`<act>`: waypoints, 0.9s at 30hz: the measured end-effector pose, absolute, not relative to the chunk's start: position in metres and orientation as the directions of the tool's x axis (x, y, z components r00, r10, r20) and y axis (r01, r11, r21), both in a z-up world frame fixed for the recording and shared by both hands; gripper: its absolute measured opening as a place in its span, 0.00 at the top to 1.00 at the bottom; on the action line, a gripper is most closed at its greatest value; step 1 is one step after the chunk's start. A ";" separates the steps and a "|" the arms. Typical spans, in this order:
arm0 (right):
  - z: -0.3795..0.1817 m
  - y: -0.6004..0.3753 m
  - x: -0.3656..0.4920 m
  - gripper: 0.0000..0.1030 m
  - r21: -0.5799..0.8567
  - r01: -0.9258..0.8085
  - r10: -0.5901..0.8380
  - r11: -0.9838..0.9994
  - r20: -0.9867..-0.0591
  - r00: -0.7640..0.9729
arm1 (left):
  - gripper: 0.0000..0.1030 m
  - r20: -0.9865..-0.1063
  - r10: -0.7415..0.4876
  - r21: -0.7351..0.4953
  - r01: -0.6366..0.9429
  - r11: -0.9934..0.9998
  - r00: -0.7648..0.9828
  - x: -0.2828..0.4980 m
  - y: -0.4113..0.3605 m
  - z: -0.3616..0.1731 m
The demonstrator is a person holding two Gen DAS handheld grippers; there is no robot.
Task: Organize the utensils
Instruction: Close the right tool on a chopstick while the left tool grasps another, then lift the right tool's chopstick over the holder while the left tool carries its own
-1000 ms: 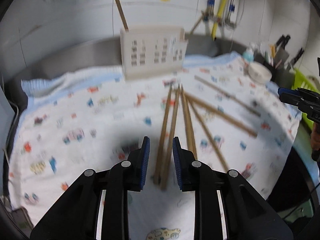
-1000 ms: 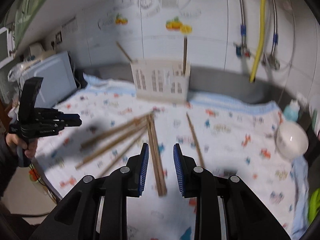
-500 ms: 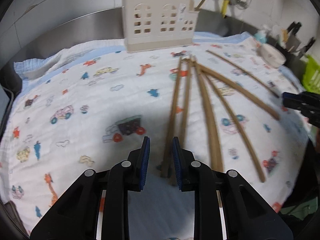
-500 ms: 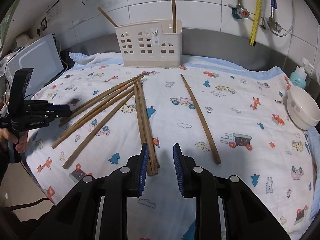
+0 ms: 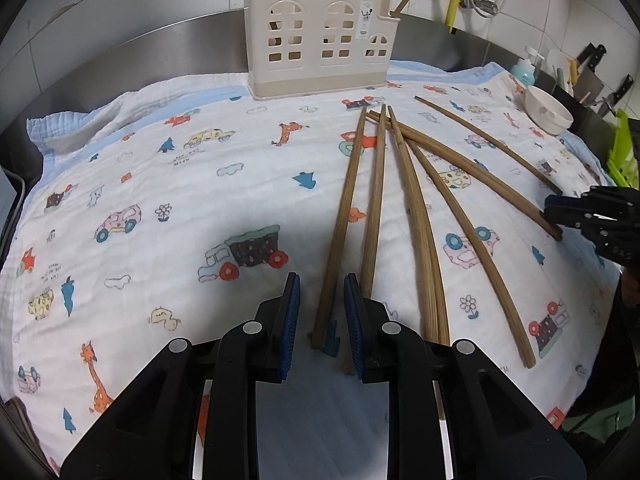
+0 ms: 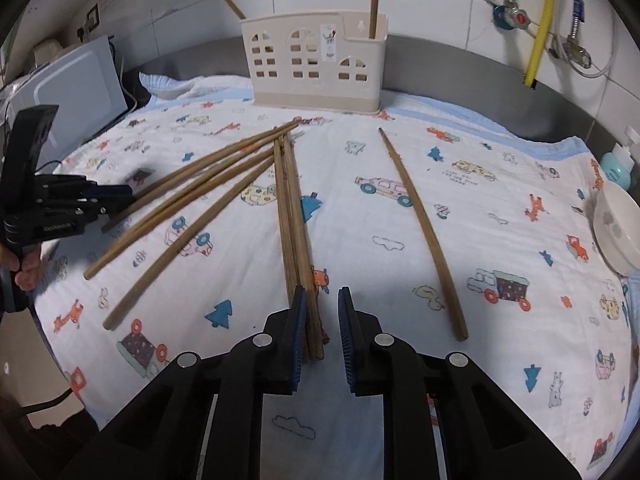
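Observation:
Several long wooden chopsticks lie fanned on a cartoon-print cloth. A beige utensil holder stands at the back with two chopsticks upright in it. My left gripper hovers low and open; the near end of one chopstick lies between its pads, untouched. My right gripper is closing its jaws around the near ends of a chopstick pair, and a gap still shows on the right side. Each gripper also shows at the other view's edge: left gripper, right gripper.
A white bowl sits at the cloth's right edge beside a teal soap bottle. Knives and a green rack stand at the far right. A white appliance stands at the left. A single chopstick lies apart from the fan.
Both grippers have sunk toward the cloth and the chopstick ends. The right gripper's jaws have narrowed around the pair. The left jaws keep the same gap.

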State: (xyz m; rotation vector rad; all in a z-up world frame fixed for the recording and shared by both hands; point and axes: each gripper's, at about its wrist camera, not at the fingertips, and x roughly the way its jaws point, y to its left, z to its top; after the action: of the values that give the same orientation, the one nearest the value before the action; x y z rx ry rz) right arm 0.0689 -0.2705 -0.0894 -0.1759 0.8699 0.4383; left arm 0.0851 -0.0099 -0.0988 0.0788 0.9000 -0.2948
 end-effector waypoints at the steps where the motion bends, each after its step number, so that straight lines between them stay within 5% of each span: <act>1: -0.090 -0.270 0.069 0.87 0.024 -0.443 0.299 0.896 -0.771 0.562 | 0.78 -0.781 -0.220 -0.056 0.285 0.957 0.585 0.085 -0.010 -0.099; 20: -0.097 -0.269 0.066 0.92 0.026 -0.442 0.304 0.896 -0.762 0.572 | 0.79 -0.761 -0.233 -0.076 0.274 0.959 0.606 0.087 -0.012 -0.102; 27: -0.079 -0.269 0.056 0.93 0.033 -0.428 0.315 0.903 -0.729 0.608 | 0.94 -0.763 -0.234 -0.087 0.263 0.961 0.603 0.090 -0.012 -0.097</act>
State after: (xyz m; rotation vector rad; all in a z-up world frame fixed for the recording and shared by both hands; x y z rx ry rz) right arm 0.0557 -0.2692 -0.0794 -0.1502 0.8110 0.4311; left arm 0.0903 -0.0120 -0.0975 0.0348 0.8777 -0.2878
